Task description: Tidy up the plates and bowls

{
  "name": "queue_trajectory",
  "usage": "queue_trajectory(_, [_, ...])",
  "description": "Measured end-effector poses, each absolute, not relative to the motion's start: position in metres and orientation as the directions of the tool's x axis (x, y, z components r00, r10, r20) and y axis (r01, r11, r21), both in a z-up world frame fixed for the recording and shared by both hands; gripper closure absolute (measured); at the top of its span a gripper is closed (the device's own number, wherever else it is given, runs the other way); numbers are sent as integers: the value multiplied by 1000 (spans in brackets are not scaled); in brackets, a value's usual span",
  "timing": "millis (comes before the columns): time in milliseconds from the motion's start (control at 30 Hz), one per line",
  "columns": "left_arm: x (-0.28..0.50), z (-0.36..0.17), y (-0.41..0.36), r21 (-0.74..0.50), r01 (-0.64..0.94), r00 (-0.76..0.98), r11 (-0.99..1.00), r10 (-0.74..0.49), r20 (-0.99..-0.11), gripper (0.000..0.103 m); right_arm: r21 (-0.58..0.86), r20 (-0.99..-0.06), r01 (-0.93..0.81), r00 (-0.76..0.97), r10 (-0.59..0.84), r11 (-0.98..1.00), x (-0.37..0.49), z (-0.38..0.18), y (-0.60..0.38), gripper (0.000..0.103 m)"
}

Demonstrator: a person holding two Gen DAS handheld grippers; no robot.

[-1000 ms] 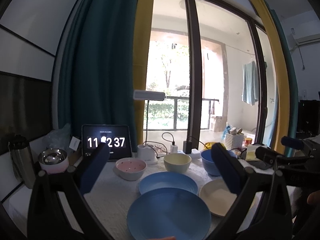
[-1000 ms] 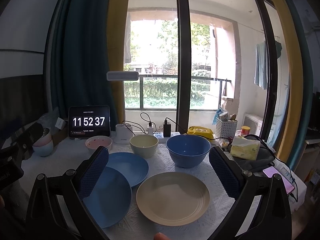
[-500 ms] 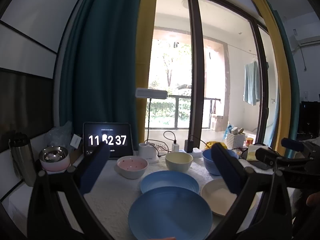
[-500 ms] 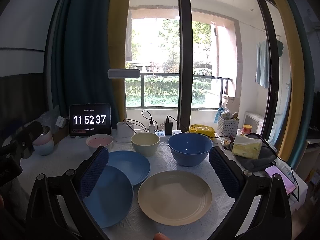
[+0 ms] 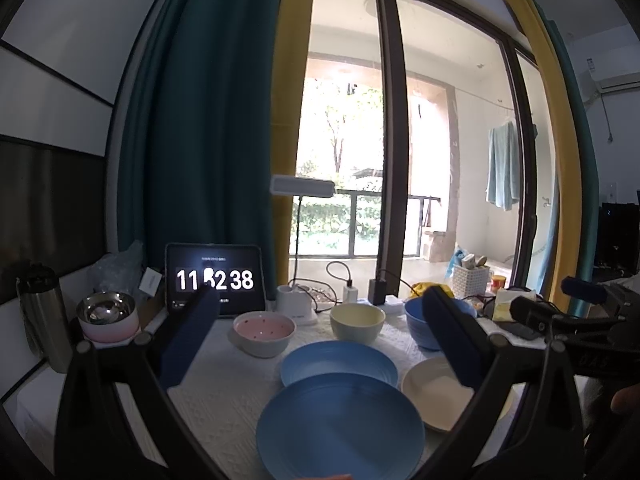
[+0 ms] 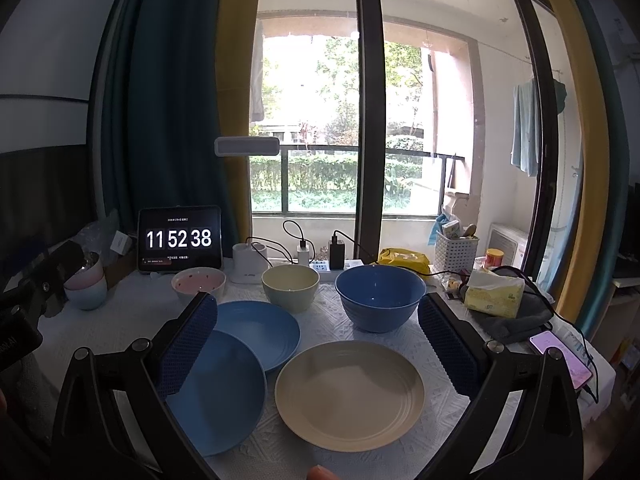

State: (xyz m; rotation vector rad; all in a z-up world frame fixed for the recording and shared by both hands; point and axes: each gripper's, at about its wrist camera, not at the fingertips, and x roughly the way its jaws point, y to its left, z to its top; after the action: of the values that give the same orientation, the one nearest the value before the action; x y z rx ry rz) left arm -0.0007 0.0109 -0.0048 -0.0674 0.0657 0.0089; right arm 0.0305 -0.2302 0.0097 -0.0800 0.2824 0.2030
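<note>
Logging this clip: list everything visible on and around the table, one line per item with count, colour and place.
Flat blue plates: 2, blue, front left, overlapping.
Round beige plate: 1, beige, front centre.
Deep blue bowl: 1, blue, back right.
Pale yellow bowl: 1, yellow, back centre.
Pink-lined spotted bowl: 1, pink and white, back left.
Tablet clock: 1, black, left rear.
Yellow tissue pack: 1, right.
Smartphone: 1, right edge.
Left gripper: open, empty.
Right gripper: open, empty.

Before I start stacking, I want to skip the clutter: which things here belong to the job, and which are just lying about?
Job: two blue plates, cream plate, pink bowl, yellow bowl, blue bowl.

Lying about: tablet clock, tissue pack, phone, charger strip.
</note>
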Motion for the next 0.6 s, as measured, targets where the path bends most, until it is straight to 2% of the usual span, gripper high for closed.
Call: queue_trajectory(600, [-2, -5, 11, -67, -12, 998, 998, 7, -68, 1, -53, -282, -205, 942, 182, 977, 32, 8, -231, 0])
